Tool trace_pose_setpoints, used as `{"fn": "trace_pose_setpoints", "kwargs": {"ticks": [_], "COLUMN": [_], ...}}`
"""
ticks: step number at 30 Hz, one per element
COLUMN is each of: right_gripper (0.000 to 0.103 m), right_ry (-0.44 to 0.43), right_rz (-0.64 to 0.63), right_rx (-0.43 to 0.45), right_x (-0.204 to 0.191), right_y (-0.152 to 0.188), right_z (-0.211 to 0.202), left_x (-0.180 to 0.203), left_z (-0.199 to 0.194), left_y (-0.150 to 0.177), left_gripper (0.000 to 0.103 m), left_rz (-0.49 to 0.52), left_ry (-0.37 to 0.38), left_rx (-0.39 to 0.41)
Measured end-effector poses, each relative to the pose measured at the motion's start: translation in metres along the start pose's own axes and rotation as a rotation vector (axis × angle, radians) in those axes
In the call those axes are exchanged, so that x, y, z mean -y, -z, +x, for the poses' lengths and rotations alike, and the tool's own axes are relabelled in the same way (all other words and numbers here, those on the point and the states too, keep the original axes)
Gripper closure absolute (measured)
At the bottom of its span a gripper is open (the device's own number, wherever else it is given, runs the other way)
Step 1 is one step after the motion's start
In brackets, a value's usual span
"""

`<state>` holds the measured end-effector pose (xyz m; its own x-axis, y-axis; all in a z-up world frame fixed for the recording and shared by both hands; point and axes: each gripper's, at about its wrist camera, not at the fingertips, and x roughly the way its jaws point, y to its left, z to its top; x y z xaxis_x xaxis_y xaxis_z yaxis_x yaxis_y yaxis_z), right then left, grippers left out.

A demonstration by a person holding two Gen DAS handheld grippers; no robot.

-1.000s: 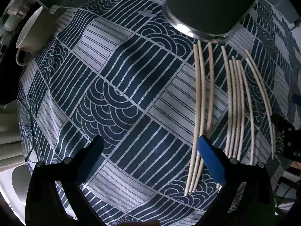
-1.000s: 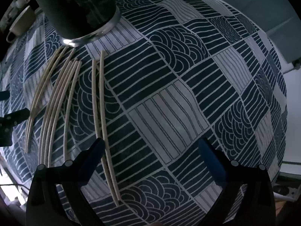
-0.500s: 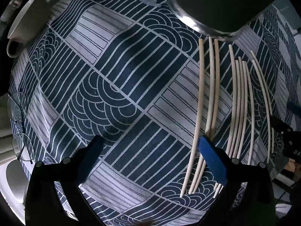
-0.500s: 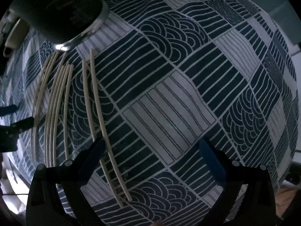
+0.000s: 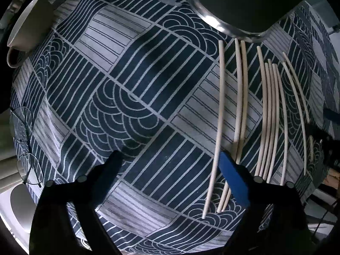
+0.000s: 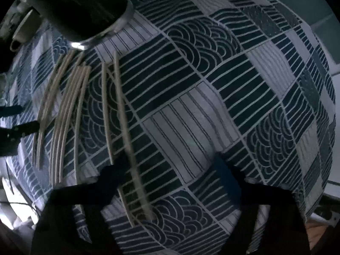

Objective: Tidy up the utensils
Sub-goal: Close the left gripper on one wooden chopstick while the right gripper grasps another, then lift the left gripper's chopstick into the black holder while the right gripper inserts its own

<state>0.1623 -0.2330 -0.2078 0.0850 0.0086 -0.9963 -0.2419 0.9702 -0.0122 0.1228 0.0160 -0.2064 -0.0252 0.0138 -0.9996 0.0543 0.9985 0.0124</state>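
Here both grippers — left point(image 5: 170, 170), right point(image 6: 167, 180) — hover over chopsticks point(image 5: 240, 93), fingers spread wide, empty.

Dim light is falling from the sides; fisheye edges are bending, and the right wrist view is smearing with motion blur

The chopsticks point(image 5: 240, 97) are lying side by side on the tablecloth point(image 5: 131, 97), their far ends pointing at the container point(image 5: 240, 6) standing just behind them. Seen from the left wrist, they are sitting right of centre, with one chopstick point(image 5: 218, 114) lying apart on the left of the row. A mug point(image 5: 23, 29) is resting far left, and glasses point(image 5: 23, 140) are lying at the near left edge.
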Motion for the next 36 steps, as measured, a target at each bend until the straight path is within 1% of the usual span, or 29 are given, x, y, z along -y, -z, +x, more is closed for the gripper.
{"fn": "trace_pose_setpoints", "kwargs": {"ticks": [1,2,3,4,6,7,8,9,11,15,16,17,20,22,24,30,31,34,36], "right_gripper": [0.057,0.064,0.084,0.095,0.098,0.098,0.098,0.099,0.099,0.099,0.099,0.099,0.099,0.099,0.099,0.099,0.099,0.098,0.098], "right_ry": [0.001,0.002,0.002,0.009,0.015,0.004,-0.001,-0.006,-0.022,-0.059,-0.067,-0.075,-0.099,-0.116,-0.126,-0.149,-0.156,-0.163,-0.168], "right_rz": [-0.003,-0.005,-0.010,-0.012,-0.023,-0.023,-0.021,-0.013,0.007,0.044,0.048,0.055,0.087,0.110,0.122,0.143,0.145,0.143,0.134], "right_rx": [0.003,0.007,0.013,0.014,0.020,0.021,0.019,0.017,0.015,-0.003,-0.004,-0.005,0.001,0.013,0.033,0.096,0.106,0.148,0.181], "right_x": [0.002,0.004,0.006,0.006,0.009,0.011,0.013,0.015,0.022,0.036,0.041,0.044,0.054,0.060,0.065,0.074,0.067,0.064,0.061], "right_y": [0.000,-0.002,-0.003,-0.002,-0.002,-0.003,-0.004,-0.004,-0.002,0.004,0.014,0.016,0.023,0.024,0.027,0.030,0.032,0.034,0.031], "right_z": [-0.002,-0.003,-0.005,-0.005,-0.005,-0.004,-0.005,-0.005,-0.005,-0.003,-0.004,-0.005,-0.009,-0.014,-0.024,-0.053,-0.057,-0.077,-0.090], "left_x": [-0.002,-0.004,-0.007,-0.009,-0.016,-0.020,-0.022,-0.026,-0.035,-0.049,-0.050,-0.052,-0.059,-0.066,-0.071,-0.097,-0.100,-0.094,-0.098], "left_z": [0.000,0.000,0.000,-0.001,-0.002,-0.001,-0.001,0.001,0.004,0.011,0.011,0.012,0.013,0.010,0.003,-0.019,-0.022,-0.040,-0.052], "left_y": [-0.002,-0.002,-0.003,-0.003,-0.004,-0.005,-0.004,-0.004,-0.007,-0.005,-0.002,-0.004,-0.004,0.001,0.009,0.007,0.005,0.008,0.004], "left_gripper": [0.020,0.027,0.034,0.040,0.065,0.073,0.095,0.098,0.098,0.099,0.099,0.099,0.099,0.099,0.099,0.098,0.098,0.098,0.098], "left_rz": [0.004,0.008,0.013,0.013,0.021,0.025,0.025,0.020,0.002,-0.020,-0.024,-0.031,-0.045,-0.058,-0.067,-0.123,-0.125,-0.125,-0.122], "left_ry": [0.000,0.001,0.000,0.001,0.004,0.007,0.013,0.026,0.045,0.052,0.053,0.049,0.045,0.047,0.046,0.033,0.031,0.026,0.023], "left_rx": [0.004,0.007,0.013,0.016,0.018,0.017,0.013,0.002,-0.007,-0.023,-0.029,-0.033,-0.038,-0.034,-0.023,0.017,0.026,0.057,0.089]}}
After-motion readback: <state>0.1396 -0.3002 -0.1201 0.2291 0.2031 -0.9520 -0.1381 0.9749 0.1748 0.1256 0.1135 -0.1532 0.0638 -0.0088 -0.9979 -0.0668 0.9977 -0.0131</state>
